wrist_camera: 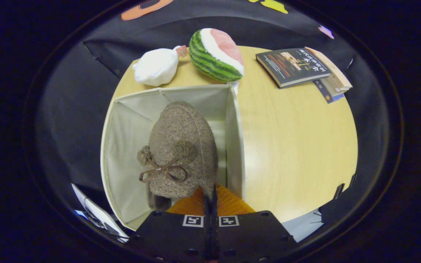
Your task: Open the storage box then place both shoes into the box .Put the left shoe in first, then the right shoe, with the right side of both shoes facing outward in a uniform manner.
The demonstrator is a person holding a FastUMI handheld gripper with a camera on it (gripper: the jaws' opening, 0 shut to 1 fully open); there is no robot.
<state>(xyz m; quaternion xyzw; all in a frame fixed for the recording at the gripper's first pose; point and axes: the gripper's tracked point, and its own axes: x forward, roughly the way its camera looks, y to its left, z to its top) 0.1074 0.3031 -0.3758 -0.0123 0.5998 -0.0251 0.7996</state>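
Observation:
A brown fuzzy shoe (181, 149) with a small bow and pompom hangs over the inside of the open white fabric storage box (122, 138), its toe pointing away from me. My gripper (210, 191) is shut on the shoe's near rim, and the orange fingers (232, 205) meet in a thin line. The shoe leans toward the box's right wall (234, 146). A dark furry patch (157, 201) shows under the shoe, and I cannot tell what it is. The shoe hides most of the box floor.
The box stands on the left part of a round wooden table (298, 146). Beyond it lie a white plush (156, 67) and a watermelon plush (216, 54). Stacked books (302, 67) rest at the far right. Papers (97, 215) lie off the table's near left.

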